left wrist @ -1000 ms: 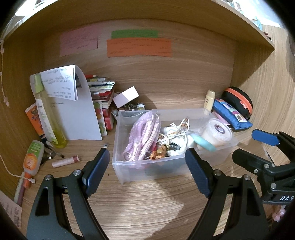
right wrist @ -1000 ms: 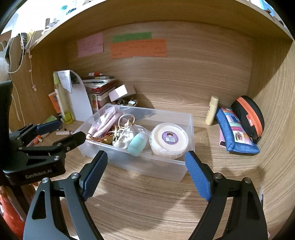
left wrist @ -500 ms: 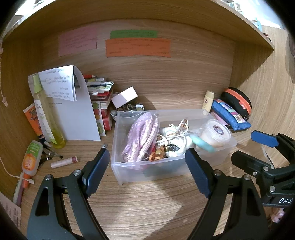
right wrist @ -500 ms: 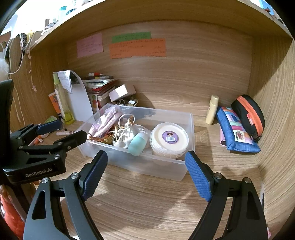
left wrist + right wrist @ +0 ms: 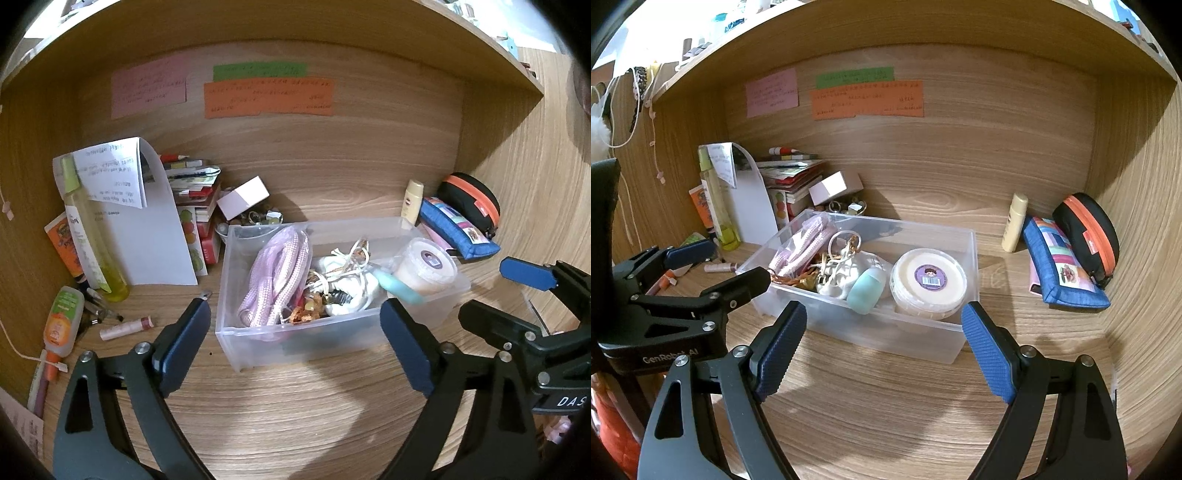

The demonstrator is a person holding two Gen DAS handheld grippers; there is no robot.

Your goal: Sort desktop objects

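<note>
A clear plastic bin [image 5: 295,347] [image 5: 923,343] stands on the wooden desk in a cubby. It holds a pink rope [image 5: 275,275] [image 5: 801,247], a white tangle of cords [image 5: 343,284] [image 5: 842,273], a teal bottle [image 5: 866,290] and a round lidded tub [image 5: 424,266] [image 5: 929,280]. My left gripper [image 5: 295,347] is open and empty, just short of the bin's near wall. My right gripper [image 5: 882,343] is open and empty, in front of the bin. Each gripper shows at the side of the other's view.
At the left stand a tall yellow bottle [image 5: 92,236], a folded paper [image 5: 147,221], stacked books [image 5: 195,199] and a small white box [image 5: 242,197]. A lip balm [image 5: 127,326] and an orange-label bottle [image 5: 62,321] lie at left. A cream tube [image 5: 1014,223], blue pouch [image 5: 1060,266] and black case [image 5: 1089,236] stand at right.
Both grippers have drawn back slightly from the bin; it looks a little smaller and farther. Both stay open and nothing on the desk has moved.
</note>
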